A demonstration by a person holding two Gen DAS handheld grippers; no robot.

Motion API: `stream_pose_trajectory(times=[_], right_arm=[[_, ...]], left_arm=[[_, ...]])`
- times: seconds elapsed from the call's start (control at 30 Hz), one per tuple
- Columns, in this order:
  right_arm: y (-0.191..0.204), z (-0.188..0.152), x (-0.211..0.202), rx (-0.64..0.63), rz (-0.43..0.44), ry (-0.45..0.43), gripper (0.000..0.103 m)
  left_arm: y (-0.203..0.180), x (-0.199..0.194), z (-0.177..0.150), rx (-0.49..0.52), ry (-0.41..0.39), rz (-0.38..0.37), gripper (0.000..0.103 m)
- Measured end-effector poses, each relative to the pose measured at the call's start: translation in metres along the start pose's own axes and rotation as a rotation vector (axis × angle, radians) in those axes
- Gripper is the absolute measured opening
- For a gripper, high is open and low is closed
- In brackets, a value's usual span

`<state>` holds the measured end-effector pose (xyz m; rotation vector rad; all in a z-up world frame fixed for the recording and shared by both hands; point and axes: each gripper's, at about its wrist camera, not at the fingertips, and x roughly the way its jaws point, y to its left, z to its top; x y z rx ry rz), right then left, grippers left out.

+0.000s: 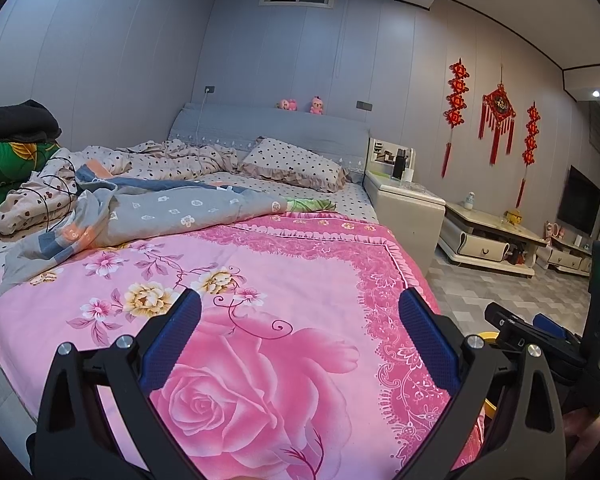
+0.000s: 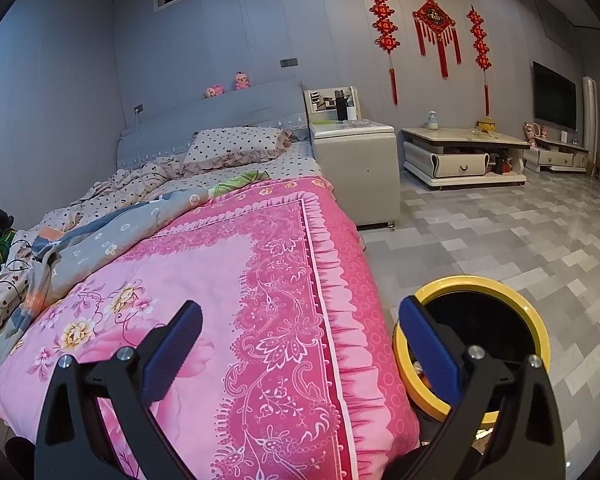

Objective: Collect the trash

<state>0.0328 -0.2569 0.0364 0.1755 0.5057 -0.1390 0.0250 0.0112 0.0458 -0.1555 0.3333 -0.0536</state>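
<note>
My left gripper is open above the foot of a bed covered by a pink floral quilt, with nothing between its blue pads. My right gripper is open too, over the quilt's right edge. A yellow-rimmed bin with a dark inside stands on the floor beside the bed, just behind the right finger. In the left wrist view the other gripper shows at the right, with a sliver of the bin behind it. No loose trash is visible on the quilt.
A grey patterned blanket and a dotted duvet lie crumpled toward the headboard, with a pillow. A cream nightstand stands beside the bed. A low cabinet and TV line the right wall. Grey tiled floor lies right of the bed.
</note>
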Motion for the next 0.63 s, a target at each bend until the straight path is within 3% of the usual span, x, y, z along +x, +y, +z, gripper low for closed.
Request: stream_pose_trajectory(times=[0.63], right_arm=[[-0.0018, -0.0019, 0.0025, 0.006, -0.006, 0.011, 0.095]], left_arm=[[-0.0011, 0.0026, -0.0027, 0.011, 0.003, -0.013, 0.095]])
